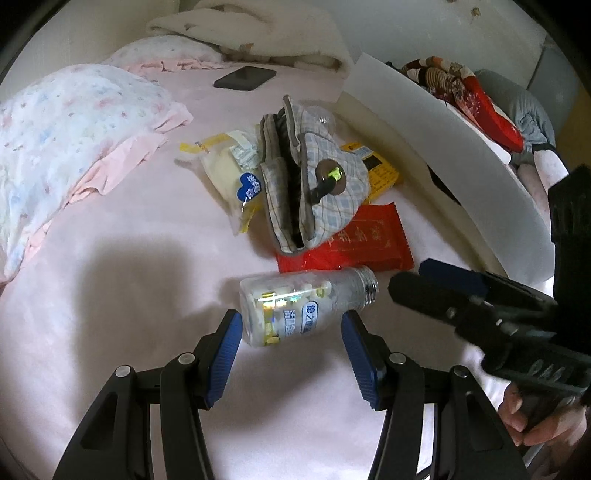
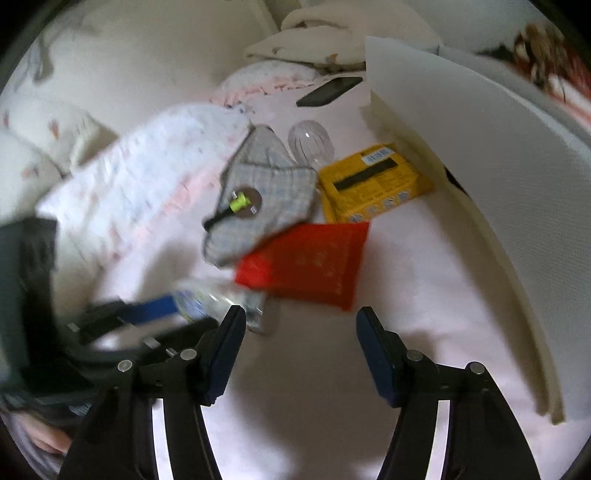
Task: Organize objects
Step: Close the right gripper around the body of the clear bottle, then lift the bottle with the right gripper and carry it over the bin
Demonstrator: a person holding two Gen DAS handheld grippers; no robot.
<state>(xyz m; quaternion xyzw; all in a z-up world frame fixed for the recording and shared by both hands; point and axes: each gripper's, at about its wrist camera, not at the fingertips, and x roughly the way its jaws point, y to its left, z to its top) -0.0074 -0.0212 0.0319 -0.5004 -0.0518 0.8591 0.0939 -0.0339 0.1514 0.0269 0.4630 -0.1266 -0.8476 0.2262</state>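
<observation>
A clear uncapped bottle [image 1: 295, 306] with white pieces inside lies on its side on the pink bed sheet [image 1: 110, 280]. My left gripper [image 1: 291, 325] is open, its blue pads on either side of the bottle's lower half. My right gripper [image 2: 301, 321] is open and empty, and it shows in the left wrist view [image 1: 417, 280] just right of the bottle's neck. Behind the bottle lie a red packet [image 1: 354, 243], a plaid pouch [image 1: 306, 184], a yellow box [image 1: 380, 170], a yellow-and-white snack bag [image 1: 229, 173] and a clear cap [image 2: 310, 144].
A white box [image 1: 443, 147] stands open at the right, along the bed's edge. A dark phone [image 1: 245, 78] lies farther back. Floral pillows [image 1: 66, 122] lie at the left and a folded white blanket [image 1: 258, 29] at the back.
</observation>
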